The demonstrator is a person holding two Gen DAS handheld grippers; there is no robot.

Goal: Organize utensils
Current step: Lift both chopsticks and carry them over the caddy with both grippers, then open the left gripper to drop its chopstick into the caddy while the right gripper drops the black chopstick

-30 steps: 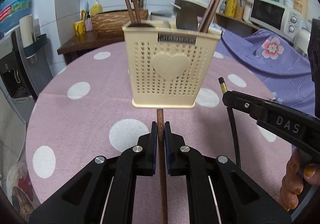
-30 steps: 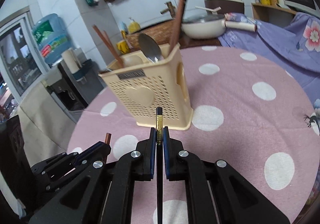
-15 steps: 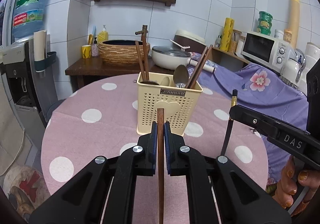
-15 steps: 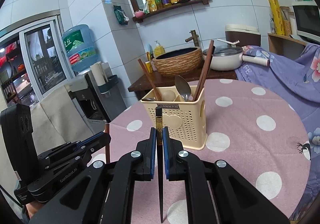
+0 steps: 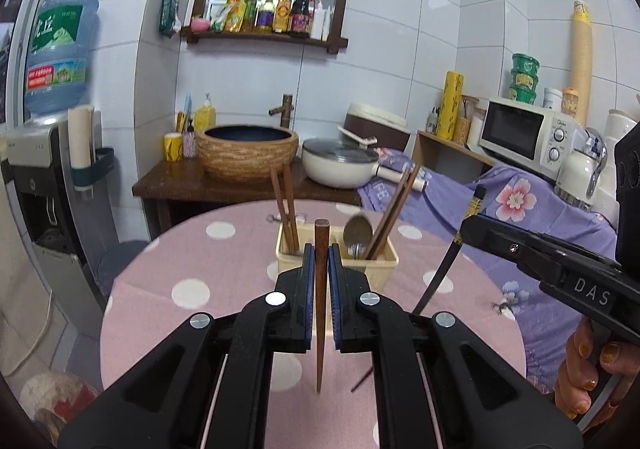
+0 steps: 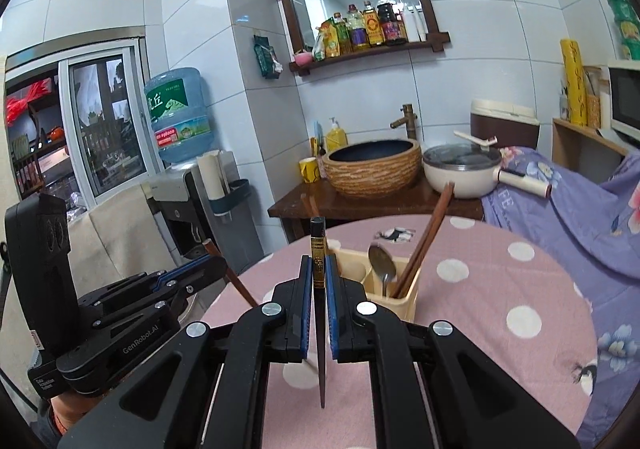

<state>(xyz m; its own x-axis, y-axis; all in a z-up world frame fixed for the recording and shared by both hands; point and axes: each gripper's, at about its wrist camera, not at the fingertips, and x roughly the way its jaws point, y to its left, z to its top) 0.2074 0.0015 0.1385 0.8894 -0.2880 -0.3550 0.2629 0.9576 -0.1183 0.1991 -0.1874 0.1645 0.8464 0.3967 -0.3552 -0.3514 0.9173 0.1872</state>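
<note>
While the holder (image 5: pixel 337 263) on the counter (image 5: pixel 192 273) already keeps chopsticks and a spoon (image 5: pixel 357 229), the left gripper (image 5: pixel 319 281) clamps a brown chopstick (image 5: pixel 320 289) and the right gripper (image 6: pixel 319 285) a black chopstick (image 6: pixel 319 289), both short of the holder, awaiting insertion.

Two black two-finger grippers, left (image 5: pixel 319 255) and right (image 6: pixel 319 265), each hold one chopstick: a brown wooden chopstick (image 5: pixel 320 301) and a black gold-banded chopstick (image 6: pixel 319 289). One cream perforated plastic utensil holder (image 5: pixel 386 263) contains four brown wooden chopsticks in two pairs (image 5: pixel 285 215) and one metal spoon (image 5: pixel 357 231). One round table in a pink polka-dot cloth (image 5: pixel 192 289) carries it.
</note>
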